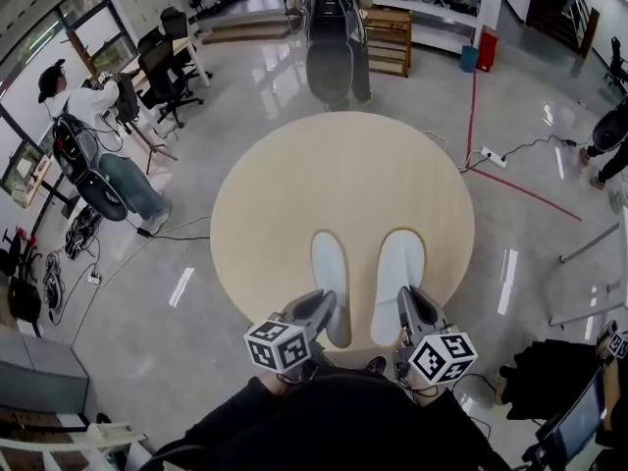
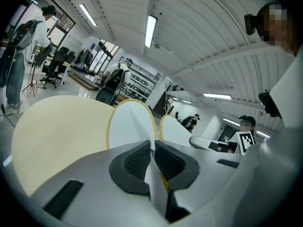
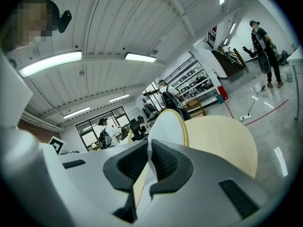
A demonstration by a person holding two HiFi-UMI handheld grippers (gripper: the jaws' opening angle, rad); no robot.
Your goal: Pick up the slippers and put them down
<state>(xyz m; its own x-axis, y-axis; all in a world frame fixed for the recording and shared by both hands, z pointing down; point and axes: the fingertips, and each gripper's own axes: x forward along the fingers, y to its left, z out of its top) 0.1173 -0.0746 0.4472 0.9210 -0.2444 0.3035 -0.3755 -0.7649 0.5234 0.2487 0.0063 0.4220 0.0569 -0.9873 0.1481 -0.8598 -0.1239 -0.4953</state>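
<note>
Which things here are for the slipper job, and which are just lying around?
For the job: left slipper, pinched by the left gripper; right slipper, pinched by the right gripper; round table under them.
Just lying around: power strip, office chair, wooden shelf.

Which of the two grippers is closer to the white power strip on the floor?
Right. The right gripper, clamped on its slipper, is at the table's right side, toward the power strip; the left gripper is farther off, beyond the other slipper.
</note>
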